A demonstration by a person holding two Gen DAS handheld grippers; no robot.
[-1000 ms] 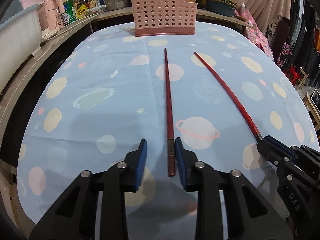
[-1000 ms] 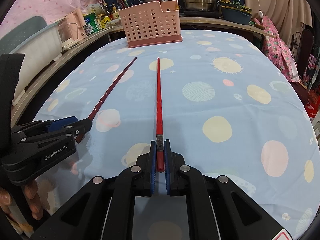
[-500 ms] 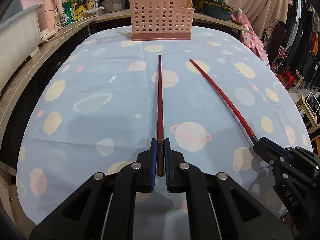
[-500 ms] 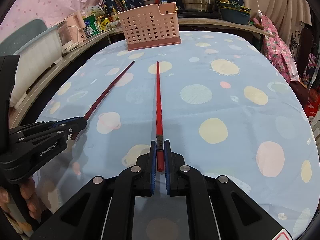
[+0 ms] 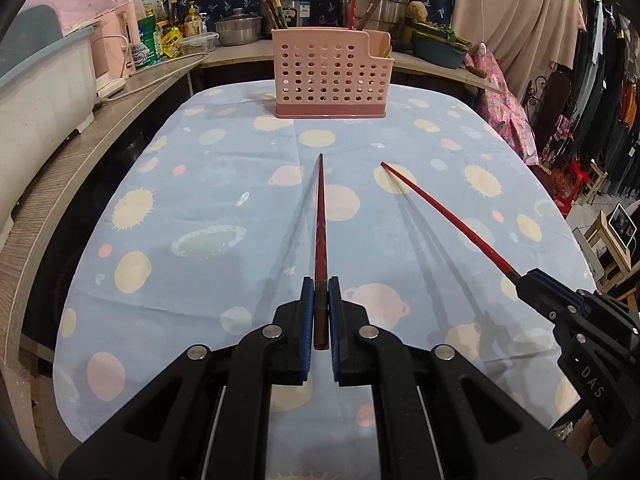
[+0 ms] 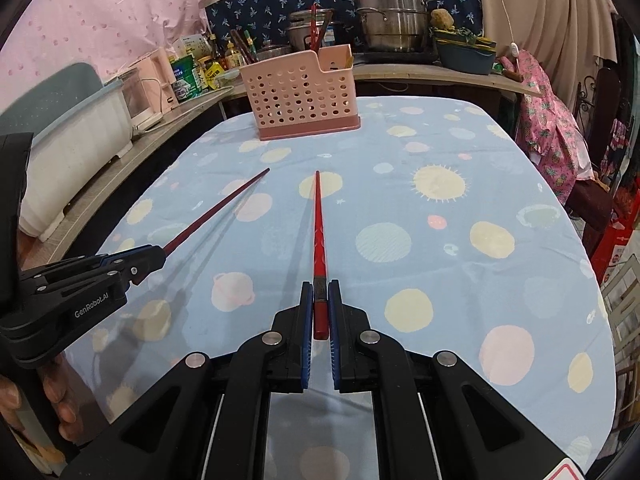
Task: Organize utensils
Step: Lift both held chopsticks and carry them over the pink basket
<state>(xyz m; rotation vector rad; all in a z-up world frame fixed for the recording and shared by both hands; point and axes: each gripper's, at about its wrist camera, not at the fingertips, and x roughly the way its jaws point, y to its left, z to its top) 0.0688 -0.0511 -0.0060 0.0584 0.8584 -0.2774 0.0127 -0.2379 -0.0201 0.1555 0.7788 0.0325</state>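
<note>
Two handheld grippers each hold one red chopstick above a table. In the left wrist view, the left gripper [image 5: 319,312] fills the bottom centre, its blue pads clamped together on the thick end of a dark red chopstick [image 5: 320,220], which runs straight up the middle of the frame. At the lower right of that view, the right gripper [image 5: 532,286] is clamped on the thick end of a brighter red chopstick [image 5: 444,210], which slants toward the upper left. The shadows beneath both sticks suggest they are lifted off the cloth.

Each chopstick looks long, thin, stiff and very light, with a glossy finish that is probably slippery. Held at the blunt end, the long free tip will likely swing with any wrist turn. The squared thick end seems the best place to grip.

The table is covered with a light blue tablecloth [image 5: 224,200] printed with planets and suns; it looks soft and slightly creased. At the upper centre stands a pink perforated utensil basket [image 5: 320,76], well apart from both chopstick tips and the likely place for them. A divided section on its right side seems to hold something, too hidden to name.

Behind it, a wooden counter [image 6: 440,74] carries steel pots [image 6: 390,12], bottles and a white tub [image 5: 36,92]. Clothes hang at the right edge.
</note>
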